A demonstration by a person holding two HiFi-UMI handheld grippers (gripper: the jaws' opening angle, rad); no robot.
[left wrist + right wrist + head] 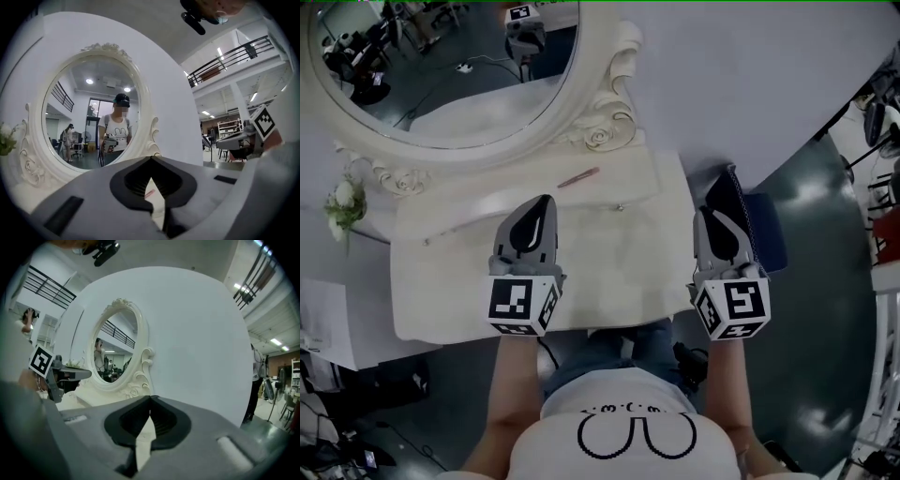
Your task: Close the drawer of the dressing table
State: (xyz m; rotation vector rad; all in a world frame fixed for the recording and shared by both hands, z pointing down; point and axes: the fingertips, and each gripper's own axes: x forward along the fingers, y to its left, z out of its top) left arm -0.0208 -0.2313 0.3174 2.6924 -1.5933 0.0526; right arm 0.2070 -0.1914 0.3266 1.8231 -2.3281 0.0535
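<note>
Cream-painted wood: dressing table [619,281], lying below and just ahead of both pairs of jaws, its tabletop [450,300] bare under them. Oval mirror [441,66] in a carved scroll frame, upright, beyond the jaw tips. Thin pink stick [577,177], flat on the tabletop, ahead of the left jaws and short of the mirror frame. White flowers [342,199], well off to the outer side of the left jaws. Dark stool [764,230], beside the table end, under and beyond the right jaws. Left gripper [542,208]: jaws clenched tip to tip, nothing between them, held above the tabletop. Right gripper [711,220]: jaws likewise closed and empty, near the table's right end. Drawer: no front or handle can be made out; it probably sits under the near edge, beneath the jaws, and whether it stands open cannot be told. Handling estimate: rigid panel, fairly light, sliding on runners, liable to skew. Press flat on the front at mid-width, or evenly with both closed jaws, gently, since the mirror looks fragile.
</note>
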